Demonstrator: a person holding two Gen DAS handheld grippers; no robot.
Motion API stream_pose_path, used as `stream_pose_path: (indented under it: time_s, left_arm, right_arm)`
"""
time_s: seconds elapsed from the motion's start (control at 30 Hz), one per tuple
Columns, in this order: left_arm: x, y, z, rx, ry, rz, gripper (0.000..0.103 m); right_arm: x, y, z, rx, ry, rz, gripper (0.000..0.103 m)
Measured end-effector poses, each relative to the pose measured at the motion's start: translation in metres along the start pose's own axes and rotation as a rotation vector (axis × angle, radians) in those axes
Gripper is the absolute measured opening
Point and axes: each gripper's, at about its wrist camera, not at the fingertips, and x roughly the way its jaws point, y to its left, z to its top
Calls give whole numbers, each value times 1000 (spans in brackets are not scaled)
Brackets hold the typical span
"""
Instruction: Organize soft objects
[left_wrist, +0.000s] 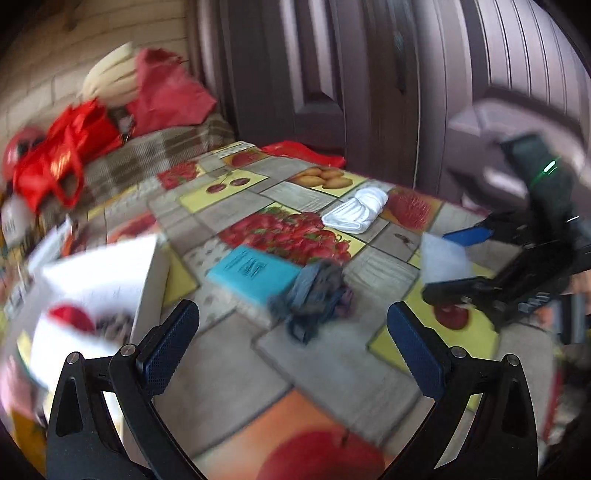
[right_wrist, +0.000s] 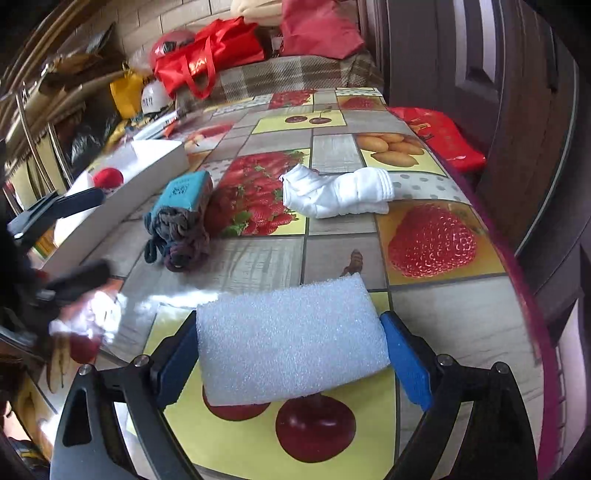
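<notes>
A white foam block (right_wrist: 291, 339) sits nearest, pinched at its short ends by the right gripper (right_wrist: 291, 354) above the fruit-print table (right_wrist: 424, 317). It looks light and squashy, so gentle pressure suits. The left gripper (left_wrist: 293, 347) hangs spread and empty.

Two wrist fisheyes, both low over the fruit-print surface (left_wrist: 229, 369).

The left view looks along its tongs (left_wrist: 291, 347) from the near edge toward the wooden door; the right looks in from the side toward the brick wall. Both share the white socks (left_wrist: 356, 209) (right_wrist: 338, 192), teal sponge (left_wrist: 255, 275) (right_wrist: 186, 190) and white box (left_wrist: 110, 273) (right_wrist: 122, 184).
</notes>
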Motion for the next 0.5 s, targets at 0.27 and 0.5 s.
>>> stream_pose_path:
  time_s: [0.27, 0.5]
  left_arm:
    - [61, -53, 12, 295, 143, 138, 32]
    - [45, -61, -2, 328, 146, 66, 27]
  right_arm:
    - [-5, -17, -3, 98, -33, 109, 93]
    - [-5, -19, -2, 123, -47, 139, 93]
